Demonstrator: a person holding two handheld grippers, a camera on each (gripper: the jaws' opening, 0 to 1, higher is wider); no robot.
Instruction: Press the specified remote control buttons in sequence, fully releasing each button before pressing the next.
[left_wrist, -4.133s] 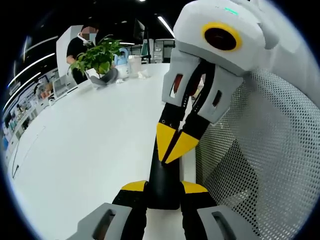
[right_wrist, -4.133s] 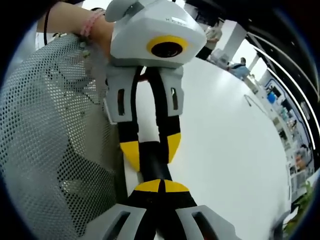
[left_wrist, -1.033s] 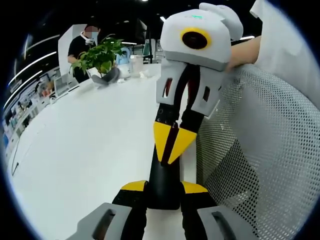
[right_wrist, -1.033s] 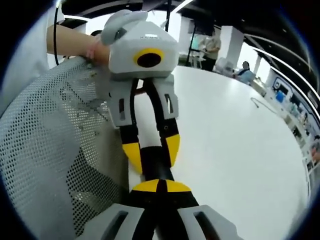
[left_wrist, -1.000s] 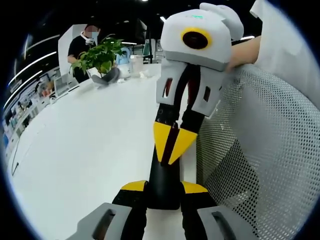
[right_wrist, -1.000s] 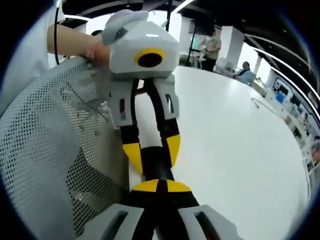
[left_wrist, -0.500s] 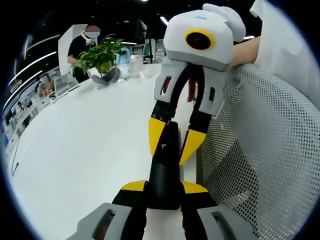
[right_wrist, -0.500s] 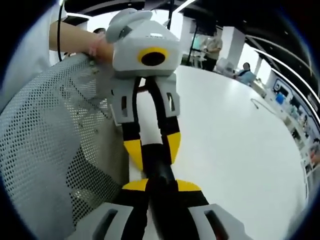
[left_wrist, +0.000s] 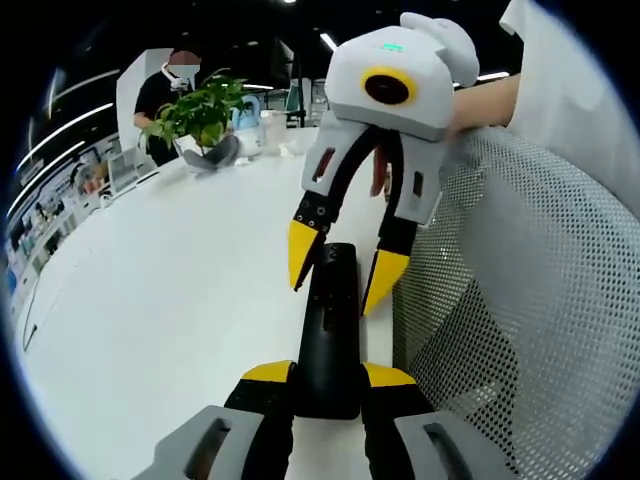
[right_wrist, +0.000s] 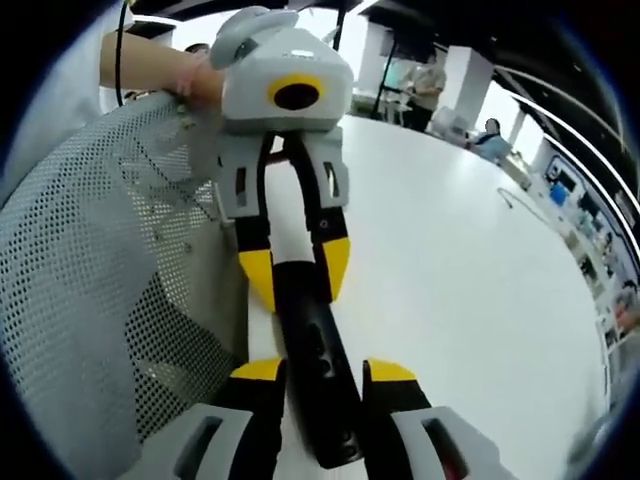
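Observation:
A long black remote control (left_wrist: 331, 318) is held over the white table (left_wrist: 180, 290). My left gripper (left_wrist: 328, 373) is shut on its near end, with the yellow fingertips (left_wrist: 268, 372) pinching both sides. My right gripper (left_wrist: 340, 270) comes in from above and stands open, one yellow tip on each side of the remote's far end. In the right gripper view, the remote (right_wrist: 316, 352) runs between my right gripper's (right_wrist: 325, 372) spread jaws, its buttons facing up. Beyond them, the left gripper (right_wrist: 297, 272) clamps the remote.
A grey mesh chair back (left_wrist: 520, 300) stands close beside the remote, also visible as mesh (right_wrist: 110, 260) in the right gripper view. A potted plant (left_wrist: 195, 115) and a seated person (left_wrist: 165, 85) are at the table's far end. A person's arm (left_wrist: 490, 100) holds the right gripper.
My right gripper was shut with its tips on the remote; it has opened and its jaws now straddle the remote. The left gripper has kept its hold.

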